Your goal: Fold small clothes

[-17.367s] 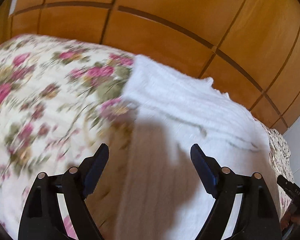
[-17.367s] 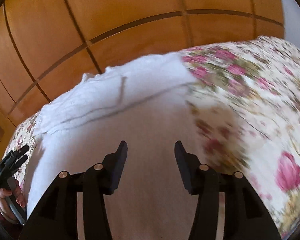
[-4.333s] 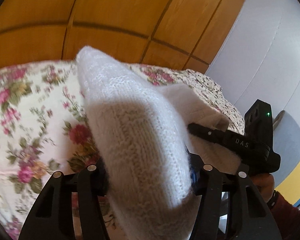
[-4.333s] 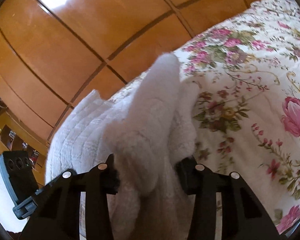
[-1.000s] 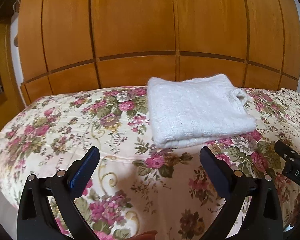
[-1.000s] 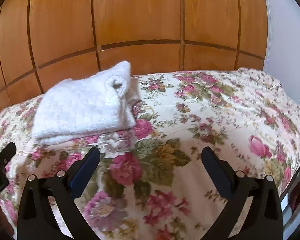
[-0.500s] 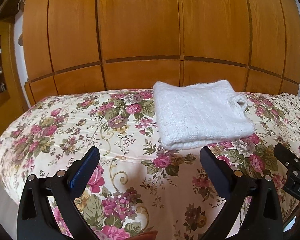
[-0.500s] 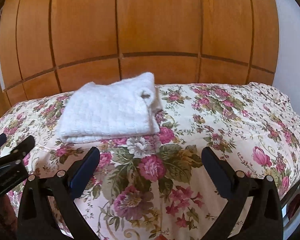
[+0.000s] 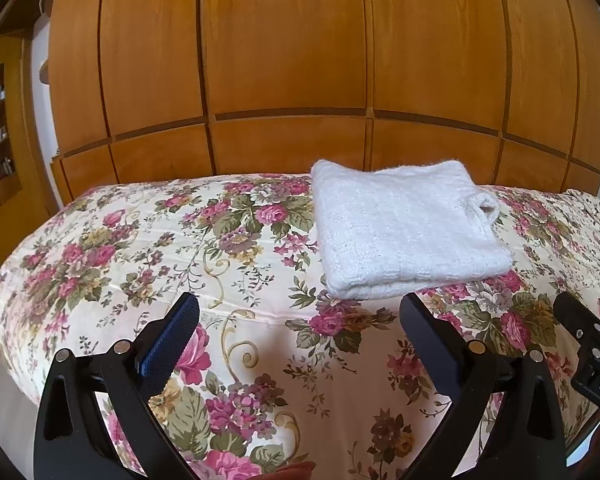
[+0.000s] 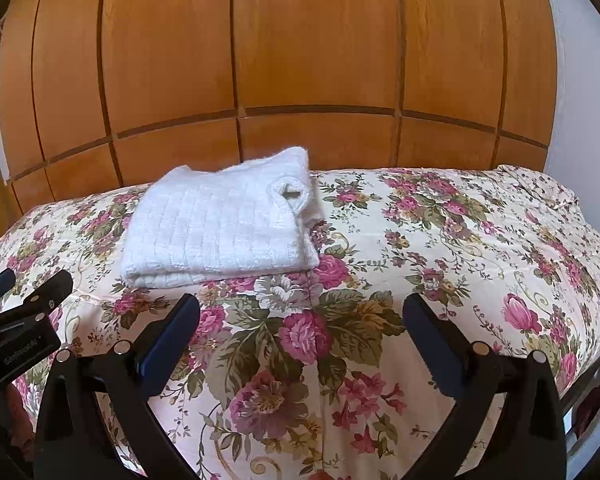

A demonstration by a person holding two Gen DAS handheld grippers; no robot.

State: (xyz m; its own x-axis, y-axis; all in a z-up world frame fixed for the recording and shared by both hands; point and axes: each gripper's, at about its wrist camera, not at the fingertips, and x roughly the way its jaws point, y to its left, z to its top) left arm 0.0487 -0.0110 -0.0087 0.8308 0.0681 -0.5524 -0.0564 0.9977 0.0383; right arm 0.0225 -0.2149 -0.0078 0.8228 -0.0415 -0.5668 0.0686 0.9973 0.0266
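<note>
Both the left gripper (image 9: 298, 322) and right gripper (image 10: 300, 322) hang spread wide and empty above the floral bedspread (image 9: 140, 248). The folded white sweater (image 9: 404, 236) lies at one o'clock, apart from them. Retreat best stays level, clear of the stack. Its long axis runs side-to-side, its folded edge toward the cameras.

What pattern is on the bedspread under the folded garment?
Cream bedspread with pink roses and green leaves, clearest in the right wrist view; the folded garment is plain white.
</note>
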